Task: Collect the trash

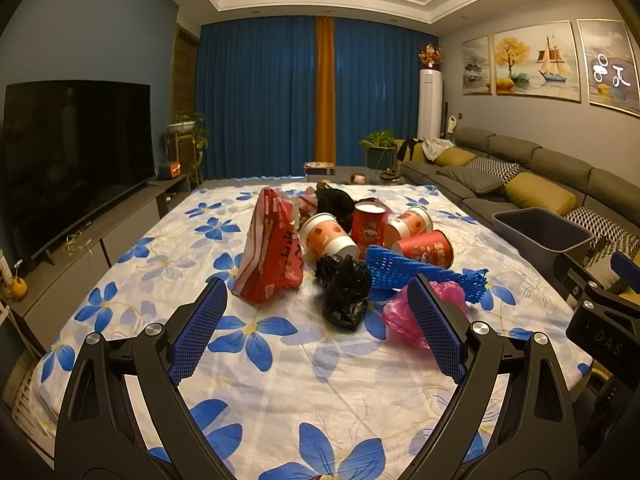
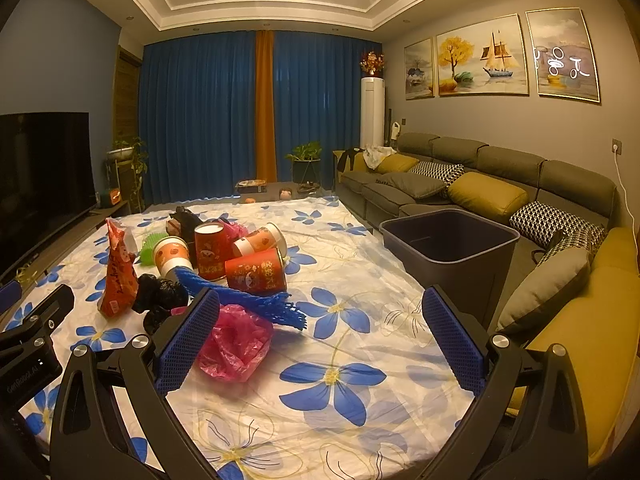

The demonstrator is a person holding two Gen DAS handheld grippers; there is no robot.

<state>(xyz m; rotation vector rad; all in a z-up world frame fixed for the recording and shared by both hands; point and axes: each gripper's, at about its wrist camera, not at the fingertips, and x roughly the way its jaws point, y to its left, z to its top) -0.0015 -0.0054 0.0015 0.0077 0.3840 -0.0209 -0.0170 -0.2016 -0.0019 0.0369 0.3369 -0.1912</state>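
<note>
A heap of trash lies mid-table on a blue-flowered cloth (image 1: 280, 364): a red snack bag (image 1: 270, 254), a crumpled black bag (image 1: 344, 294), a pink plastic bag (image 1: 400, 314), blue foam netting (image 1: 416, 270) and several red and white paper cups (image 1: 424, 248). My left gripper (image 1: 318, 286) hovers open just short of the black bag. Open too is my right gripper (image 2: 322, 296), above bare cloth with the pink plastic bag (image 2: 234, 344) beside its left finger. The dark grey bin (image 2: 452, 250) stands at the table's right edge.
A grey sofa (image 2: 520, 184) with yellow and patterned cushions runs along the right. On the left a television (image 1: 76, 156) sits on a low cabinet. Blue curtains (image 1: 264, 96) and potted plants stand beyond the table. The other gripper's body (image 1: 604, 312) shows at the right edge of the left wrist view.
</note>
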